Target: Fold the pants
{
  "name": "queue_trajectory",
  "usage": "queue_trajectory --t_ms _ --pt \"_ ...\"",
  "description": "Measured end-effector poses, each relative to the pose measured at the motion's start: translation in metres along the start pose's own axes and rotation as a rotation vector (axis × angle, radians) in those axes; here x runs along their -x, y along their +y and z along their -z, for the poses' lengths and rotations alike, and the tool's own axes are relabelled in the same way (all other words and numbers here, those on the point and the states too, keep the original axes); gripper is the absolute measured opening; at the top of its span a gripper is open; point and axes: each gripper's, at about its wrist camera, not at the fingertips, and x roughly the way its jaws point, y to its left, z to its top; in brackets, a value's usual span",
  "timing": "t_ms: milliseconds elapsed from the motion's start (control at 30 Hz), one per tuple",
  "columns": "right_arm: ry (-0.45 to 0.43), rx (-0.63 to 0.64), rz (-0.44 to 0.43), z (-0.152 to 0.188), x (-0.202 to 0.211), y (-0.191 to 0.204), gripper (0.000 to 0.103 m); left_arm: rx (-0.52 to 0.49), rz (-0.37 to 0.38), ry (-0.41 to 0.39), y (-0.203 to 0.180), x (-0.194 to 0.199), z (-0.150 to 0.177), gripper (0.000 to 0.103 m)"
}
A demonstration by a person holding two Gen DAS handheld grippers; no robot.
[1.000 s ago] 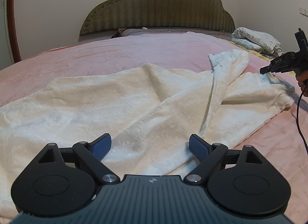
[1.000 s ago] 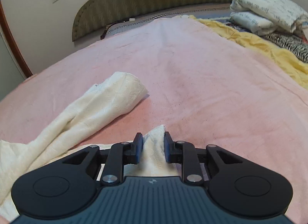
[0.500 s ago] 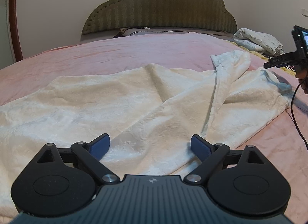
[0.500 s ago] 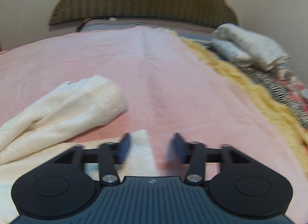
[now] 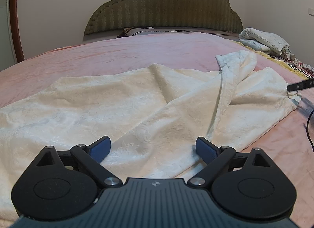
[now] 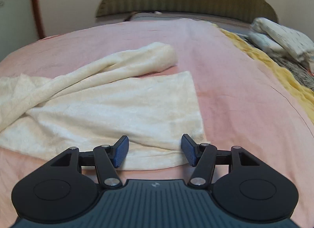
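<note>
Cream-white pants (image 5: 121, 108) lie spread and rumpled on the pink bed cover (image 5: 117, 51). One leg runs to the far right, twisted, its cuff (image 5: 235, 57) lying over the other leg. My left gripper (image 5: 153, 148) is open, low over the near edge of the pants, holding nothing. My right gripper (image 6: 155, 150) is open, just above the near hem of the flat leg (image 6: 125, 106); the twisted leg (image 6: 137, 59) lies beyond it. A tip of the right gripper (image 5: 298, 85) shows at the right edge of the left wrist view.
A green padded headboard (image 5: 166, 6) stands at the far end. Folded white bedding (image 6: 280, 35) and a yellow blanket (image 6: 274, 65) lie along the bed's right side. A black cable (image 5: 309, 128) hangs at the right edge.
My right gripper has let go of the leg hem, opened and drawn back; the leg now lies flat. My left gripper stayed open and barely moved.
</note>
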Motion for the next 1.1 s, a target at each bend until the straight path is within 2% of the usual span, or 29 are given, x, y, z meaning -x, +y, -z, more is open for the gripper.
queue_trajectory --t_ms 67,133,267,333,367,400,500,567,633,700,767,800,833,967,1100 --pt "-0.08 -0.033 0.034 -0.014 0.008 0.01 0.059 0.0 0.001 0.0 0.0 0.0 0.0 0.096" --pt "-0.149 -0.033 -0.002 -0.034 0.01 0.024 0.059 0.003 0.001 0.0 0.001 0.0 0.0 0.096" --pt "-0.173 -0.037 -0.074 -0.08 -0.015 0.058 0.059 0.008 0.004 0.0 0.001 0.0 0.0 0.096" --pt "-0.151 -0.051 -0.068 -0.101 -0.041 0.076 0.066 0.011 0.006 0.0 0.001 0.0 0.0 0.096" --pt "-0.125 -0.065 -0.058 -0.112 -0.055 0.084 0.08 0.013 0.008 0.0 0.002 0.0 0.0 0.096" --pt "-0.093 -0.083 -0.047 -0.12 -0.069 0.091 0.089 0.015 0.009 0.0 0.002 0.0 0.0 0.097" --pt "0.012 -0.139 0.01 -0.141 -0.109 0.108 0.089 0.021 0.015 -0.001 0.002 0.001 0.0 0.097" --pt "0.069 -0.131 0.043 -0.145 -0.13 0.119 0.09 0.025 0.018 -0.001 0.002 0.001 0.0 0.097" --pt "0.116 -0.095 0.11 -0.148 -0.146 0.126 0.091 0.028 0.021 -0.001 0.002 0.001 0.0 0.097" --pt "0.101 -0.03 0.171 -0.141 -0.151 0.13 0.091 0.03 0.023 -0.002 0.003 0.001 0.0 0.098" --pt "0.079 -0.002 0.194 -0.136 -0.152 0.129 0.089 0.032 0.027 -0.002 0.004 0.0 -0.001 0.098" --pt "0.08 0.002 0.201 -0.135 -0.152 0.126 0.074 0.033 0.03 -0.002 0.004 0.0 -0.001 0.099" --pt "0.086 0.008 0.208 -0.134 -0.153 0.124 0.063 0.035 0.031 -0.002 0.004 0.0 -0.001 0.099" --pt "0.078 -0.018 0.163 -0.131 -0.143 0.109 0.031 0.039 0.036 -0.003 0.005 0.0 -0.001 0.1" --pt "0.029 -0.021 0.149 -0.129 -0.127 0.101 0.014 0.039 0.036 -0.002 0.005 0.0 -0.001 0.1"
